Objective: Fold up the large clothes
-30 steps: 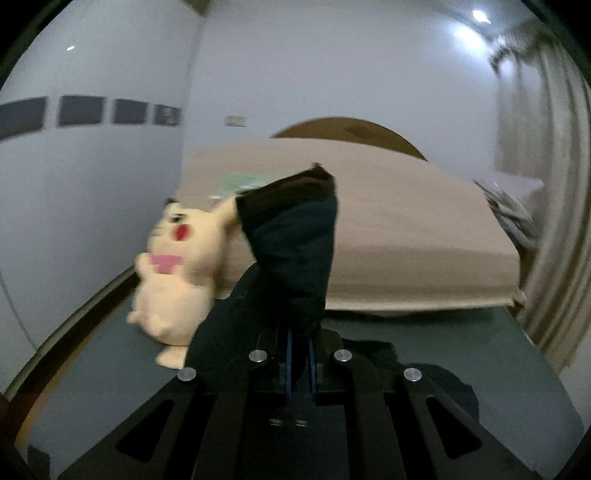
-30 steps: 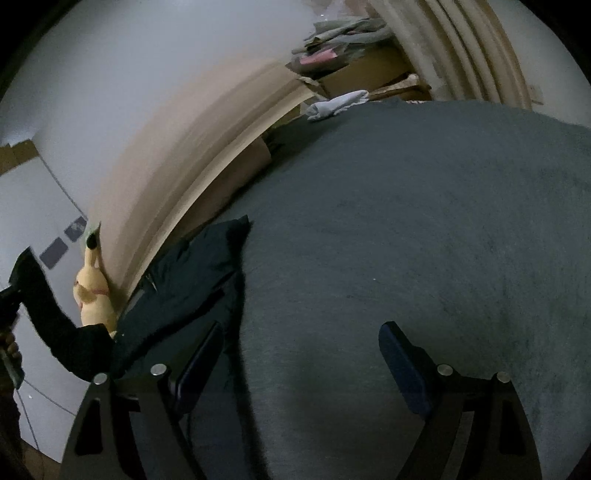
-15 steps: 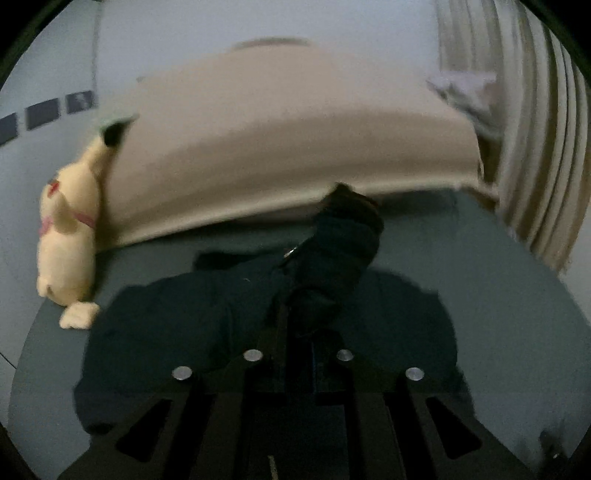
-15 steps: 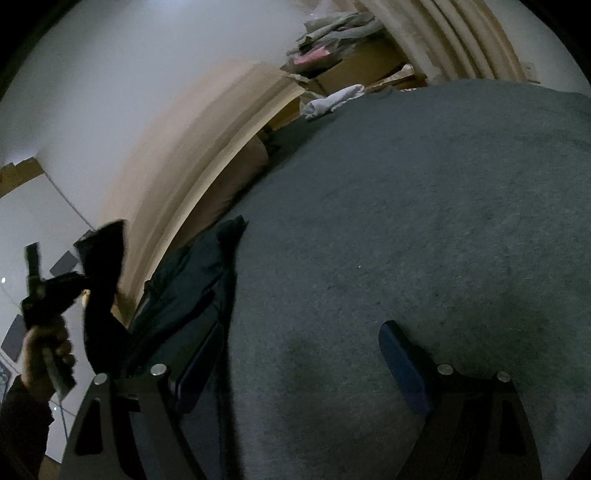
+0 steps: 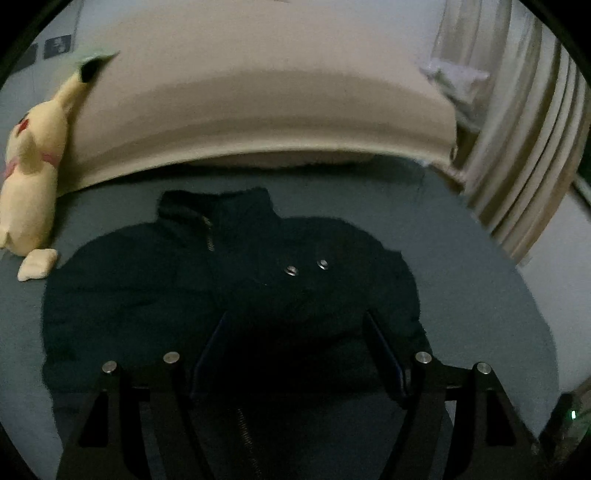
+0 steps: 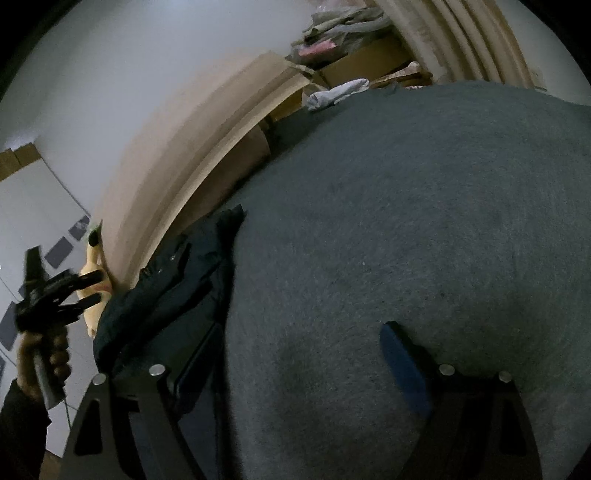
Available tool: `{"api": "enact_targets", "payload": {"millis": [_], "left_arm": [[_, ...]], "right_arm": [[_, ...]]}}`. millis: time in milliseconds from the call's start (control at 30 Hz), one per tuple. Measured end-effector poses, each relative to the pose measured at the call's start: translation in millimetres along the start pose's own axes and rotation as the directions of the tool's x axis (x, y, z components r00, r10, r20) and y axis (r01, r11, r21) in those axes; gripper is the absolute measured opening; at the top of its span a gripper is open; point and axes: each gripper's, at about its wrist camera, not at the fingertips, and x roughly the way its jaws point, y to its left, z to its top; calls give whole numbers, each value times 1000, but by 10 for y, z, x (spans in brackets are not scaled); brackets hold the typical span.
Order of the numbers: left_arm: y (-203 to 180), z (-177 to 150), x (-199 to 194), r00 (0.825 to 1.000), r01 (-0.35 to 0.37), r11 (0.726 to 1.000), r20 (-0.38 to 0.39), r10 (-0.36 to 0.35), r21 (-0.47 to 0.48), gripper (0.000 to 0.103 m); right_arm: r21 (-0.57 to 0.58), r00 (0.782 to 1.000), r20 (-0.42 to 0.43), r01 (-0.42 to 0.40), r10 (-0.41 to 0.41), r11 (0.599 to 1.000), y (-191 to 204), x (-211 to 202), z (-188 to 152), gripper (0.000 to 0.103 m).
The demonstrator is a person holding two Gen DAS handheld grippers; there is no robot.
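Observation:
A dark navy jacket [image 5: 229, 288] with a zip collar and two metal snaps lies on the grey carpet [image 5: 480, 280], one sleeve folded across its front. My left gripper [image 5: 295, 332] hovers over its lower part, open and empty. In the right wrist view the jacket [image 6: 173, 295] lies bunched at the left. My right gripper [image 6: 299, 354] is open and empty just above the carpet [image 6: 406, 221], its left finger at the jacket's edge. The left gripper [image 6: 90, 288] shows there too, held in a hand, jaws apart.
A beige bed [image 5: 258, 110] runs behind the jacket. A yellow plush toy [image 5: 29, 162] leans against it at the left. Curtains [image 5: 524, 147] hang at the right. A white cloth [image 6: 340, 92] and piled clothes [image 6: 332, 33] lie near boxes by the bed's end.
My left gripper carried the sleeve down over the jacket, opened and let it go. The sleeve now lies folded on the front. My right gripper stayed open and barely moved.

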Motion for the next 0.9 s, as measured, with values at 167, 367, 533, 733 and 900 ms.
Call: {"api": "enact_targets", "payload": {"millis": [167, 367, 533, 733, 900], "left_arm": [[840, -244, -526, 963, -200, 975, 165, 214, -98, 79], [1939, -657, -471, 872, -442, 834, 59, 485, -329, 79], [2275, -850, -296, 878, -444, 815, 2, 479, -371, 79], [2320, -1001, -143, 898, -410, 838, 0, 439, -360, 79], [2348, -1024, -102, 906, -396, 843, -7, 422, -365, 80]], "right_arm": [[-33, 995, -1, -95, 95, 995, 457, -136, 364, 89], [75, 911, -219, -341, 349, 937, 1390, 736, 640, 89], [215, 872, -344, -289, 349, 933, 1834, 1799, 580, 87], [244, 901, -358, -161, 243, 956, 1917, 2376, 491, 84], [135, 918, -376, -77, 123, 988, 2020, 2461, 540, 9]]}}
